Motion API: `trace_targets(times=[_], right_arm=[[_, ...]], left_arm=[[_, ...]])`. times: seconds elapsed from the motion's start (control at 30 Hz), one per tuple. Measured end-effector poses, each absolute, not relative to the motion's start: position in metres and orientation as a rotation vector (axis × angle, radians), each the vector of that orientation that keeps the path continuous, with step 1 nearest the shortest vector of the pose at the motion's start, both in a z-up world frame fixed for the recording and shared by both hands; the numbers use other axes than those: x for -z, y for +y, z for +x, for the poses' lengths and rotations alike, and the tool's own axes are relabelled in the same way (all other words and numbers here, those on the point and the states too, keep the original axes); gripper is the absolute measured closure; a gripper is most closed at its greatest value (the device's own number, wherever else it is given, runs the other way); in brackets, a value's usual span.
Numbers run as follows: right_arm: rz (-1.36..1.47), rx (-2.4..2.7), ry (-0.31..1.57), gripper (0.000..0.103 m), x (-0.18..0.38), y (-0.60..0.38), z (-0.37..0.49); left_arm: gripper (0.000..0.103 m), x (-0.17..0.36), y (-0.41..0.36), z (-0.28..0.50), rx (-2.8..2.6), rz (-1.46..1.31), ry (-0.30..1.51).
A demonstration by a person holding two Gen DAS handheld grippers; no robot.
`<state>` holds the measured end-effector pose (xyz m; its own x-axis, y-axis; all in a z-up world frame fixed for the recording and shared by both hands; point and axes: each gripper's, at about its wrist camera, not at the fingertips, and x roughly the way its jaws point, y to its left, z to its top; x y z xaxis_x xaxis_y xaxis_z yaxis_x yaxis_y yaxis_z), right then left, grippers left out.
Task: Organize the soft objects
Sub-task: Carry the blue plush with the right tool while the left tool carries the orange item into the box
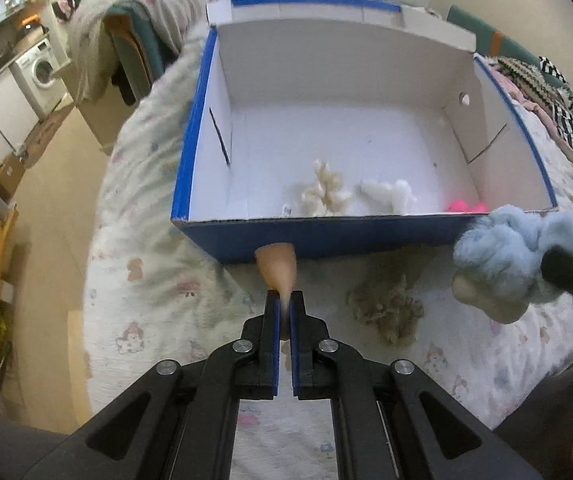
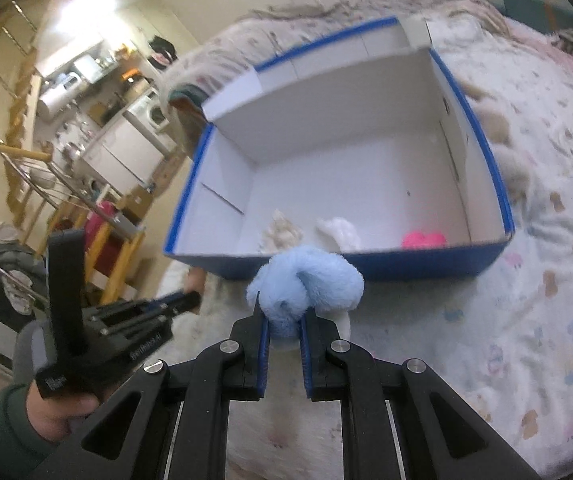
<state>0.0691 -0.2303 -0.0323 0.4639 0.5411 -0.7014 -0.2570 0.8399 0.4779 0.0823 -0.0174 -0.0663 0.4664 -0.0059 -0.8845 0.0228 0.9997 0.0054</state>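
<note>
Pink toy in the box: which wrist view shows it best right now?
The right wrist view: the pink toy lies in the blue box near corner, mostly visible above the front wall. The left wrist view shows only a sliver, cut off by that wall and the blue plush.

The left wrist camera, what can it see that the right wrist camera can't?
Only the left wrist view shows the brown fuzzy toy lying on the bed, and the left gripper up close, squeezing a peach soft piece. Only the right wrist view shows the person's left hand. Both show the blue box, the cream toy, white toy and pink toy inside it, and the light blue plush in the right gripper.
</note>
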Motion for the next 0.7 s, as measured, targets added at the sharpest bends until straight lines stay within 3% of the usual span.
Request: trace_targets(times=[0.3,0.7], right_arm=[[0.378,-0.523,0.739,0.088,-0.018,-0.25,0.063],[0.395,-0.556,0.696,0.088,-0.037,-0.246,0.101]], left_arm=[[0.099,0.015,-0.019,0.077,0.045,-0.057,0.96],[0.099,-0.013,-0.029,0.115,0.078,-0.049,0.94]])
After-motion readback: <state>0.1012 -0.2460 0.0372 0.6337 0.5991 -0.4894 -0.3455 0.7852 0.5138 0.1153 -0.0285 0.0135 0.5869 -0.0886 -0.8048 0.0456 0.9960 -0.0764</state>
